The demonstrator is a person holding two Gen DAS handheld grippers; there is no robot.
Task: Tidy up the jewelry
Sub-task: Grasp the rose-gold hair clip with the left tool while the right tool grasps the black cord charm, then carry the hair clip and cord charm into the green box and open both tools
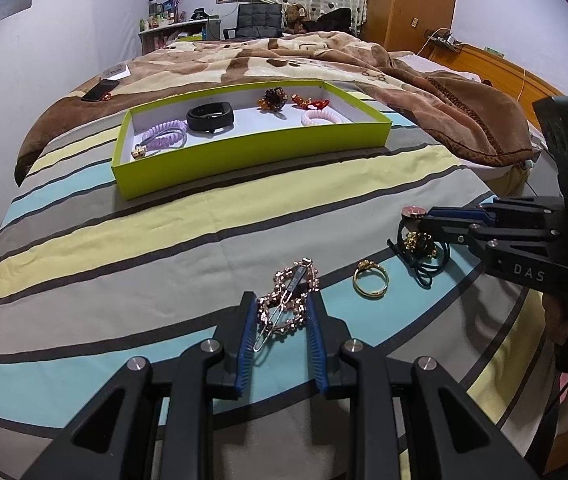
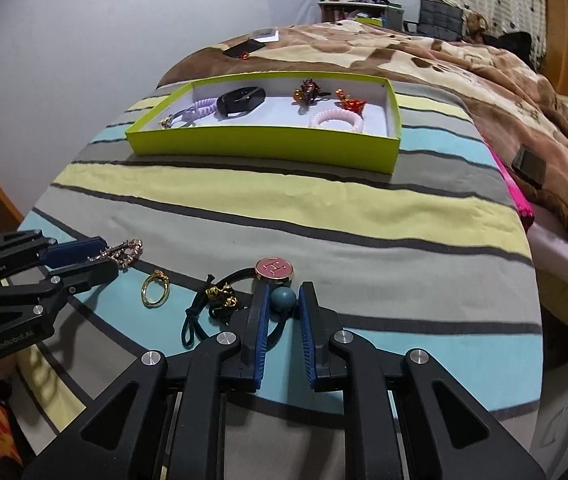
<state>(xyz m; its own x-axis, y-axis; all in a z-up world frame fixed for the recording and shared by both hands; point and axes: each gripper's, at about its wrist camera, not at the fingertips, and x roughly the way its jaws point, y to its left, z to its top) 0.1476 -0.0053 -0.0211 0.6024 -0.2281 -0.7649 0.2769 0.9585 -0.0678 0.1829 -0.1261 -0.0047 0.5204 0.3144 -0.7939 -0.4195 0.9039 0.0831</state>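
My left gripper [image 1: 279, 300] is open around a rose-gold beaded hair clip [image 1: 290, 300] lying on the striped bedspread; its pads stand on either side, just apart from it. My right gripper [image 2: 284, 292] is open around a teal bead [image 2: 283, 298] of a dark hair tie [image 2: 203, 316] with a pink round charm [image 2: 274, 269] and gold charms. A gold ring [image 1: 370, 280] lies between the two, also in the right wrist view [image 2: 155, 290]. The green tray [image 1: 243, 154] further back holds a purple coil tie, a black band, a pink coil tie and two hair ornaments.
A brown blanket [image 1: 424, 92] is bunched at the right behind the tray. A phone [image 1: 99, 90] and a white card lie at the far left of the bed. A pink item [image 2: 518, 196] sits at the bed's right edge.
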